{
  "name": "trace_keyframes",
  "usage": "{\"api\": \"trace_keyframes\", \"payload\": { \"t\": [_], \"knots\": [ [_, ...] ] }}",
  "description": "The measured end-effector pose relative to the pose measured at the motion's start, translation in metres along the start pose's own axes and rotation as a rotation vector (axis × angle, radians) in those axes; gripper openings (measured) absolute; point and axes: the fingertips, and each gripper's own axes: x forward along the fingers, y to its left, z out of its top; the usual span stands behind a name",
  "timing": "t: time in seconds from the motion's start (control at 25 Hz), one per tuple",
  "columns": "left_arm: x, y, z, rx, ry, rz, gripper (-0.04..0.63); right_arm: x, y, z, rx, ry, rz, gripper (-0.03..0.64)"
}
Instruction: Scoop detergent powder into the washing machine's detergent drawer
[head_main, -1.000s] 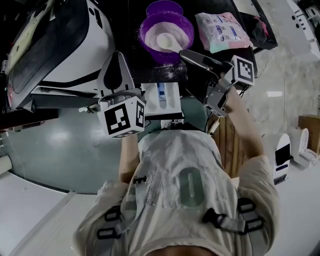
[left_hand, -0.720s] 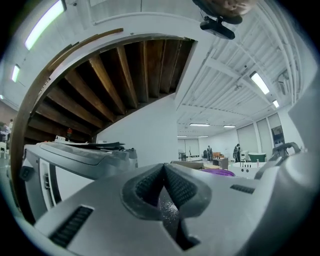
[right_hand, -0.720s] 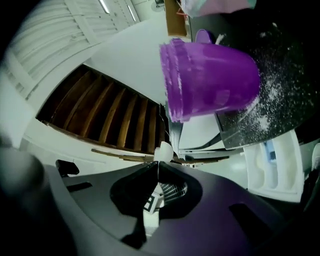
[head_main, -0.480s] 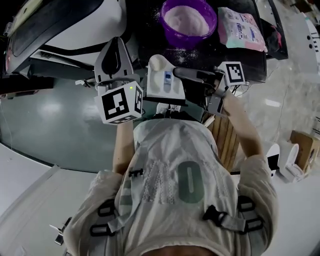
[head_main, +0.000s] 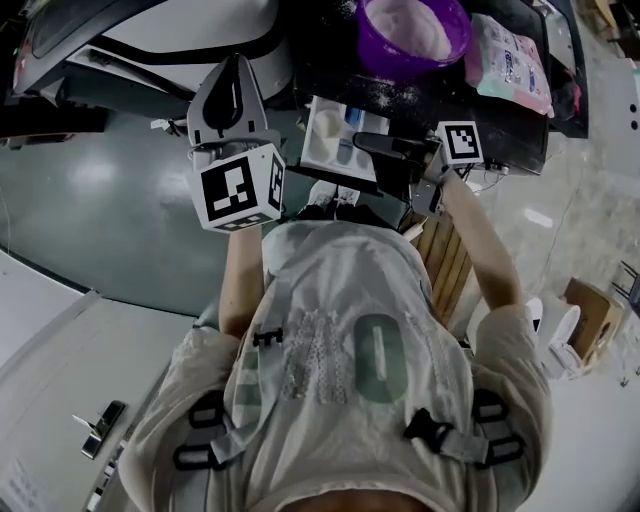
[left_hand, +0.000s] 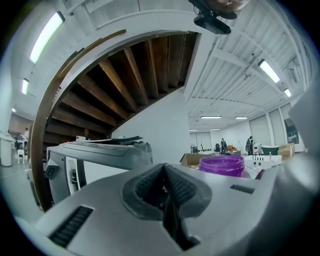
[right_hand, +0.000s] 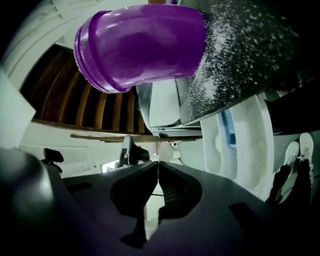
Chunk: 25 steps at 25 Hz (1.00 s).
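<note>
The right gripper (head_main: 362, 139) reaches in from the right over the open drawer (head_main: 345, 170), which sticks out toward the person from under a dark top (head_main: 322, 55). Its jaws are pressed together at the tips. In the head view the white scoop (head_main: 324, 124) sits just past them, over the drawer's left compartment. The grip looks to be on the scoop's thin handle, though the handle is too slim to make out in the right gripper view. Held low over the compartment like this, the scoop can be tipped so the powder drops inside rather than on the rim, so this seems to be the emptying step. The bowl (head_main: 398, 66) of powder (head_main: 408, 28) stands on the dark top right behind the drawer, near enough that each load travels only a short way. White grains (right_hand: 235, 55) scattered on the top beside it suggest some powder spills on the trip. The left gripper (head_main: 237, 66) is clamped on nothing, its pads meeting with no gap. It is raised just left of the drawer beside a white machine (head_main: 200, 25) and points away from the person, likely parked there so as not to block the right arm's path. A packet (head_main: 510, 62) lies right of the bowl. The likely risk is tilting too fast and dusting the neighbouring compartment with its blue insert (head_main: 350, 118).
</note>
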Motion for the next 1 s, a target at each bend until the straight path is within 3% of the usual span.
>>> {"api": "trace_keyframes", "payload": {
  "t": [0.24, 0.68, 1.0],
  "knots": [
    [-0.007, 0.011, -0.003, 0.008, 0.009, 0.034, 0.020, -0.003, -0.032, -0.004, 0.009, 0.030, -0.080, 0.009],
    [-0.011, 0.012, -0.013, 0.026, 0.029, 0.052, 0.020, -0.004, -0.068, -0.001, -0.069, 0.083, -0.212, 0.011],
    [-0.012, 0.017, -0.017, 0.022, 0.039, 0.071, 0.020, 0.004, -0.062, 0.000, -0.294, 0.139, -0.279, 0.009]
  ]
}}
